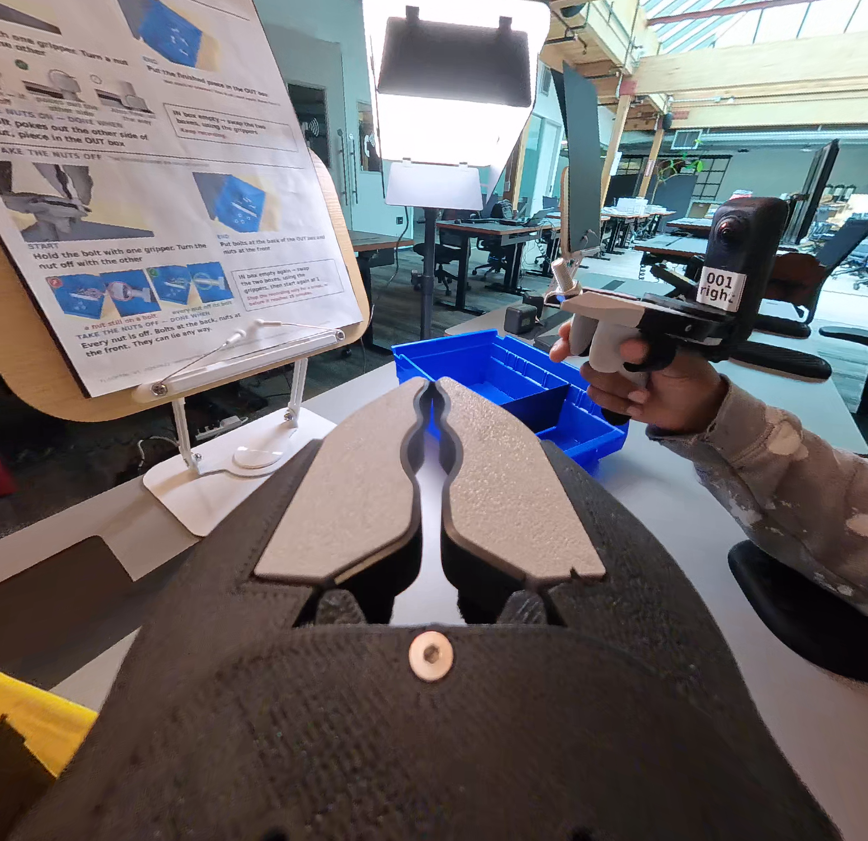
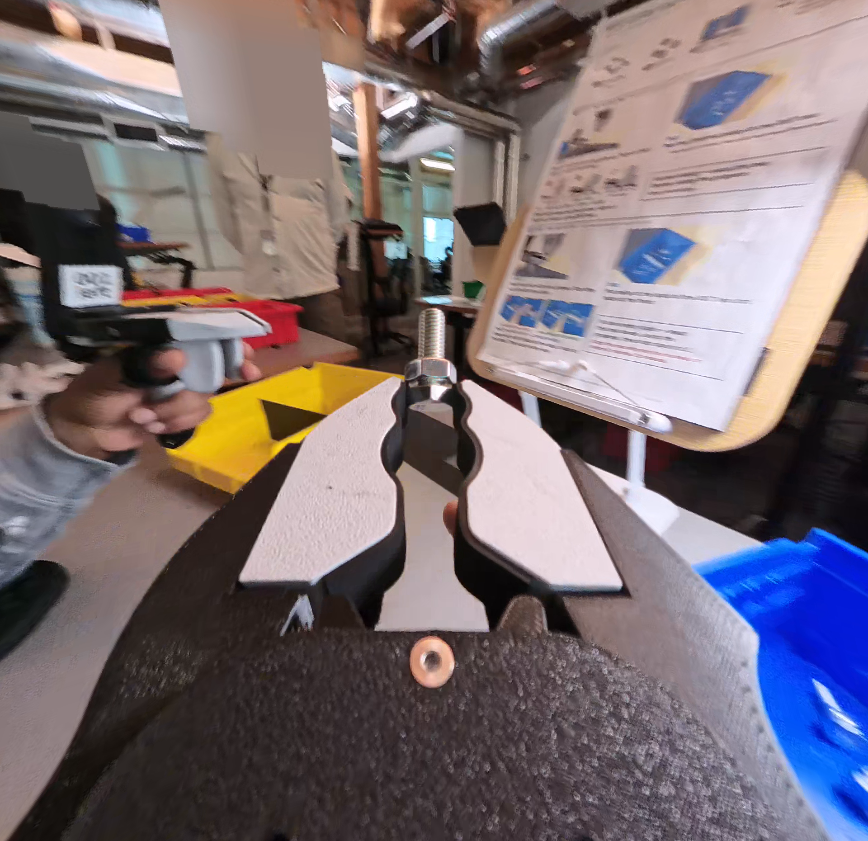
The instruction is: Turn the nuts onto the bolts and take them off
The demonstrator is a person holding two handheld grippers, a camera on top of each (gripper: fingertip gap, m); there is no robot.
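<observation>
My right gripper (image 2: 431, 391) is shut on the head of a silver bolt (image 2: 432, 330), which points straight out past the fingertips. A silver hex nut (image 2: 430, 371) sits on the thread close against the head, just beyond the pads. The left wrist view shows this gripper (image 1: 566, 297) held up in a hand, with the bolt (image 1: 562, 273) sticking up from its tips. My left gripper (image 1: 432, 386) is shut with its fingertips touching and nothing showing between them. It hovers over the near end of a blue bin (image 1: 469, 348). It also shows at the left of the right wrist view (image 2: 263, 325).
A yellow bin (image 2: 225, 447) with a dark divider lies on the table ahead of the right gripper. The blue bin (image 2: 798, 607) is at its lower right. An instruction sheet on a white stand (image 1: 164, 184) stands at the table's back. Red bins (image 2: 272, 316) sit on a farther table. Tip to tip, the grippers are about 15 centimeters apart.
</observation>
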